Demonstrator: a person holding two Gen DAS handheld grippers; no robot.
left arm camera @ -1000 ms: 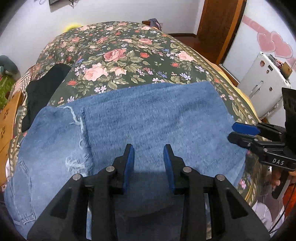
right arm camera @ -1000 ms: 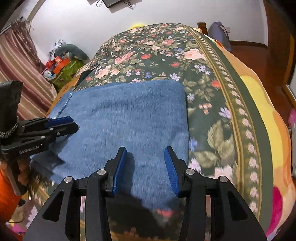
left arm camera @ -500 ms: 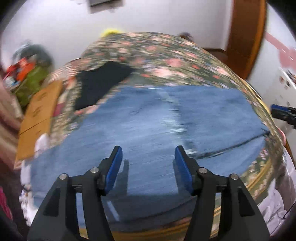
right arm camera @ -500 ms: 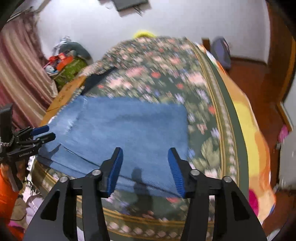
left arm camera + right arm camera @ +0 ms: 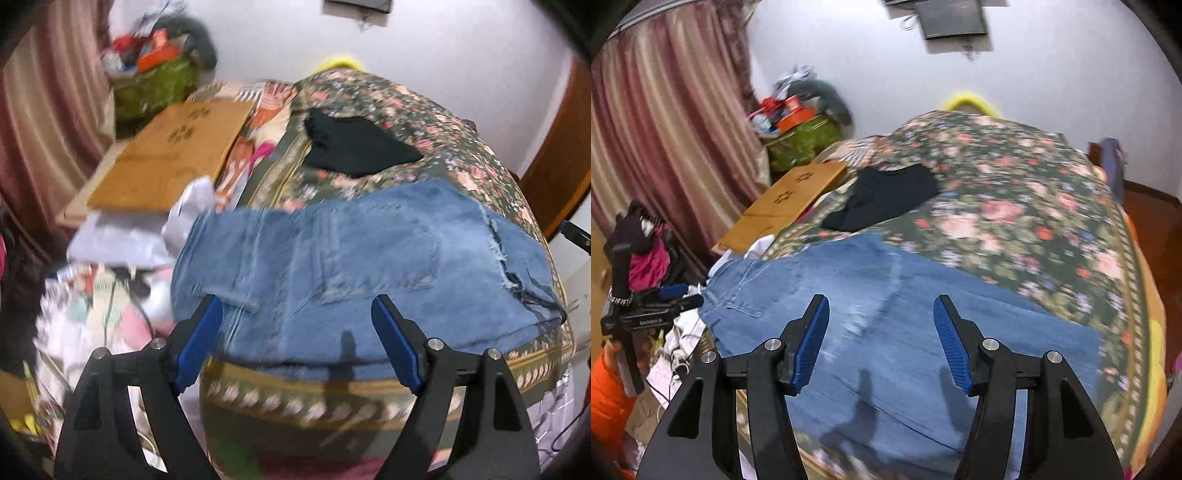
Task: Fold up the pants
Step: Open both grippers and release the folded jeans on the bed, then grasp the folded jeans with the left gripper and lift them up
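A: Left wrist view. Your left gripper (image 5: 297, 341) hangs over the bed's (image 5: 424, 110) near edge, jaws opening, nothing between them. The jeans (image 5: 369, 266) lie just beyond, long axis running across.

B: Right wrist view. Your right gripper (image 5: 881, 341) is opening too, empty, above the jeans' (image 5: 886, 314) middle; the waistband end lies nearer your left gripper (image 5: 653, 310).

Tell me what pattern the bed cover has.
Dark green floral bed cover with pink roses; clearest from the right wrist.
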